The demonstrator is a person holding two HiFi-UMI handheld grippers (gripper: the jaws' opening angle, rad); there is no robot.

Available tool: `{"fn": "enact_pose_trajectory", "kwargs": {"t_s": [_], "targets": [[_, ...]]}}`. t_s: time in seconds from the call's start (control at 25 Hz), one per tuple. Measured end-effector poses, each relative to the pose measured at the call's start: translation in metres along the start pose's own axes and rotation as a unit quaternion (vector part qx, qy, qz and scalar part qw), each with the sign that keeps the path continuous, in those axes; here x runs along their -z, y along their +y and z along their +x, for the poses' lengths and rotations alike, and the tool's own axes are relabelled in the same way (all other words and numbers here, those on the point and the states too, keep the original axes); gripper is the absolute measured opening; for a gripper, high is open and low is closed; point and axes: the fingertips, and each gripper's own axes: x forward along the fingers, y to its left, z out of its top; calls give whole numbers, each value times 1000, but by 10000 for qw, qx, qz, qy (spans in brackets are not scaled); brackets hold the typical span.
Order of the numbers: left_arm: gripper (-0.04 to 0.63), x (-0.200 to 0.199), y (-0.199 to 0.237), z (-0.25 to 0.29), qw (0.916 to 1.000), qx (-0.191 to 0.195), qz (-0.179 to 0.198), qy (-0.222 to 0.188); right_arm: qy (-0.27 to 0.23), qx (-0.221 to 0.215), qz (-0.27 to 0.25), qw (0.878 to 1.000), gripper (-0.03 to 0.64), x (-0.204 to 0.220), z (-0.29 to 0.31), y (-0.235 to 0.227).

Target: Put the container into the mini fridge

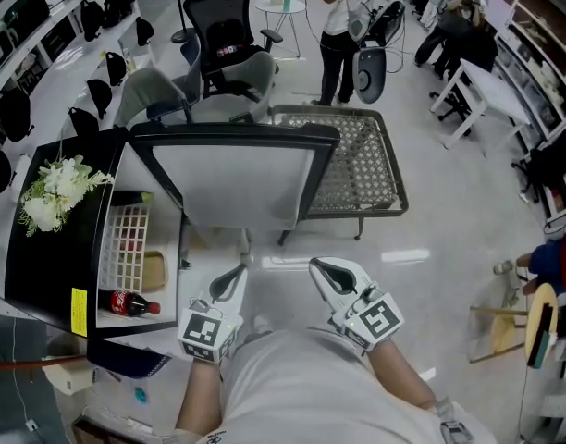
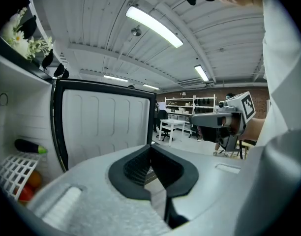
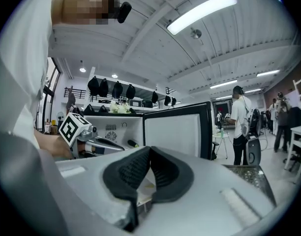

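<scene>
- Two grippers are held close in front of the person's body, level with each other and aimed toward the open mini fridge (image 1: 56,266).
- The left gripper (image 1: 231,281) has its jaws pressed together with nothing between them.
- The right gripper (image 1: 327,274) is also clenched, its dark pads meeting at the tips and gripping nothing.
- Neither gripper carries the container. A flat tan thing (image 1: 153,271) lies inside the fridge just beside the white wire shelf (image 1: 126,237). That is probably the container, though I cannot be sure at this size.
- If so, the empty, closed jaws held well apart from the fridge fit a job nearly finished.
- The fridge door (image 1: 237,178) is swung fully out across the floor, which keeps the inside reachable. It would have to be pushed shut to end the job.
- A cola bottle (image 1: 128,302) lies on its side at the lower edge of the compartment, clear of the tan thing.
- Flowers (image 1: 54,192) sit on the black top of the fridge, out of the door's path.
</scene>
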Motion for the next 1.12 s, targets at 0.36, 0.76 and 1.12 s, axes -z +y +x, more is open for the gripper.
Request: {"fn": "enact_pose_trajectory", "kwargs": {"t_s": [0.36,0.76,1.12], "targets": [[9,0,-3,-2,10000,9,-64,-71,148,85,-168,9997,3,9,-1,-1],[9,11,-3,-2,10000,-2,-38,59,258,153,-181,9994,3,23,-5,0],[9,14,-3,0,9999,-29,26,97,411,319,-278,9983,3,17,-5,-3]]}}
